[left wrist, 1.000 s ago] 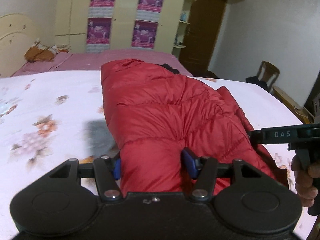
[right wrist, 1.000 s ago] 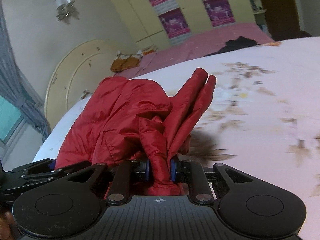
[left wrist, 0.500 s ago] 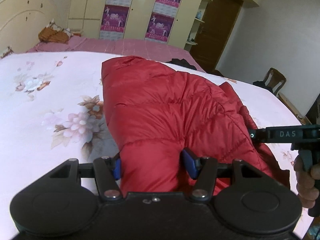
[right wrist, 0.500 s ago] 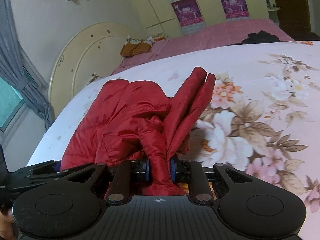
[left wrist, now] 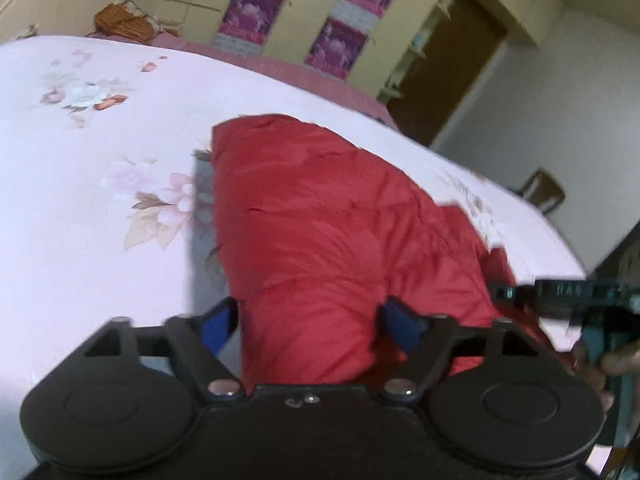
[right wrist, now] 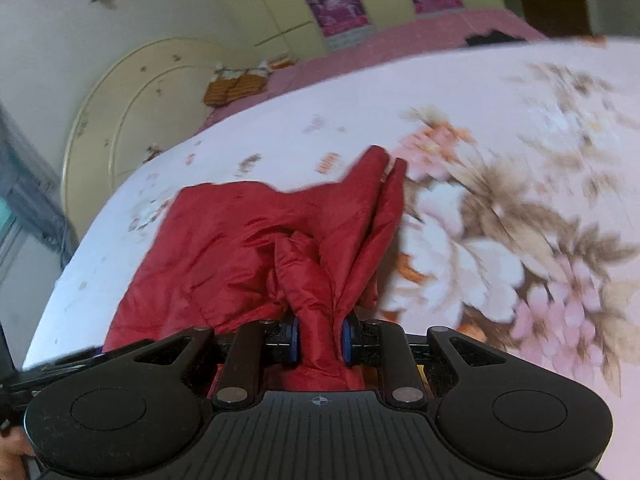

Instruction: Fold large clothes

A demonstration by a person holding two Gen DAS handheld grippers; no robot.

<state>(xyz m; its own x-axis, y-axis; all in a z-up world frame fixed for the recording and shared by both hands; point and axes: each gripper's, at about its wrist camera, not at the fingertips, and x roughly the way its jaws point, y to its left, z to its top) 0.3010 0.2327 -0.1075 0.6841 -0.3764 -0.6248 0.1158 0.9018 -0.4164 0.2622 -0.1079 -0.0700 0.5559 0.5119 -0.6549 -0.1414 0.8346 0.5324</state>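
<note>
A red puffer jacket (left wrist: 320, 224) lies on the floral bedsheet (left wrist: 100, 160). My left gripper (left wrist: 312, 320) is shut on a thick fold of the jacket's near edge, blue pads on each side of it. My right gripper (right wrist: 319, 340) is shut tight on a bunched part of the jacket (right wrist: 240, 248), with a double-layered flap sticking up ahead of it. The right gripper also shows at the right edge of the left wrist view (left wrist: 576, 292), held by a hand.
The bed's pink floral sheet (right wrist: 500, 160) spreads wide around the jacket. A cream headboard (right wrist: 120, 112) and an orange pillow (right wrist: 236, 84) lie at the far end. Wardrobes with purple posters (left wrist: 340, 44), a brown door (left wrist: 448, 68) and a chair (left wrist: 544, 192) stand beyond.
Both grippers have moved across the bed with the jacket still gripped, and the views have tilted. The floral sheet has shifted in both views. The grips have not changed.
</note>
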